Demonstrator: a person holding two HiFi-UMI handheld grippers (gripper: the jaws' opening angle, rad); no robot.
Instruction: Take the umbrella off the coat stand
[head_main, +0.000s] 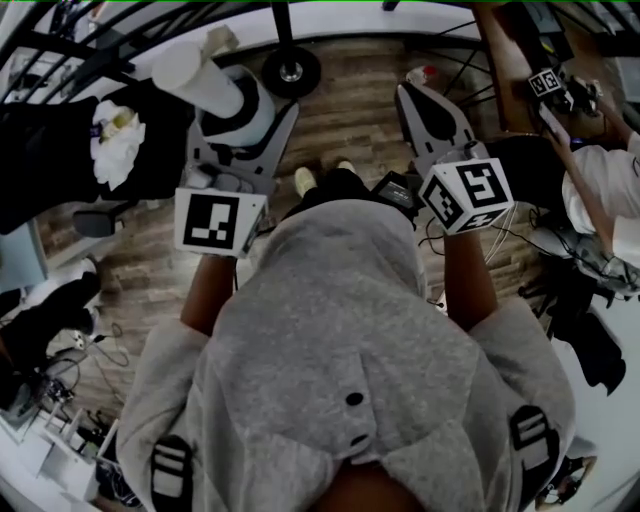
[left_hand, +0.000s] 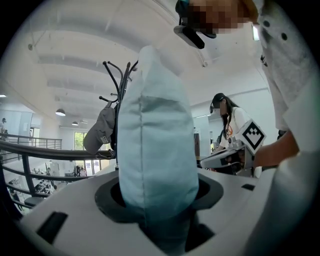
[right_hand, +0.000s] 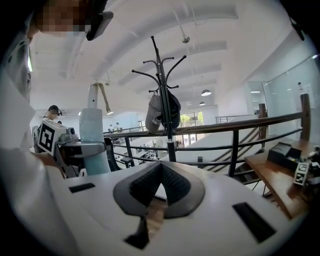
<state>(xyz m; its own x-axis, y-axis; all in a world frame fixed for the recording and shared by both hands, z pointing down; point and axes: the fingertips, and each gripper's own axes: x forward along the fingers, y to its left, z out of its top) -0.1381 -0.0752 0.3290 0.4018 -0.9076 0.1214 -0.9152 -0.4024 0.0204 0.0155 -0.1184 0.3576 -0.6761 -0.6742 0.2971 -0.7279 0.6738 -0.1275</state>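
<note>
A folded pale blue umbrella (left_hand: 155, 135) stands up between the jaws of my left gripper (left_hand: 157, 195), which is shut on its lower end. From the head view the umbrella (head_main: 195, 75) looks whitish and sticks forward out of the left gripper (head_main: 240, 120). The black coat stand (right_hand: 162, 75) rises ahead by the railing, apart from both grippers, with a grey cap (right_hand: 161, 112) hanging on it; its round base (head_main: 291, 70) sits on the wooden floor. My right gripper (right_hand: 161, 167) is shut and holds nothing. The right gripper view also shows the umbrella (right_hand: 92, 127) at the left.
A black metal railing (right_hand: 220, 127) runs behind the coat stand. A wooden table (right_hand: 272, 172) with small devices stands at the right. Another person (left_hand: 227, 117) is nearby at the right. A black bulk with white paper (head_main: 118, 140) lies at the left.
</note>
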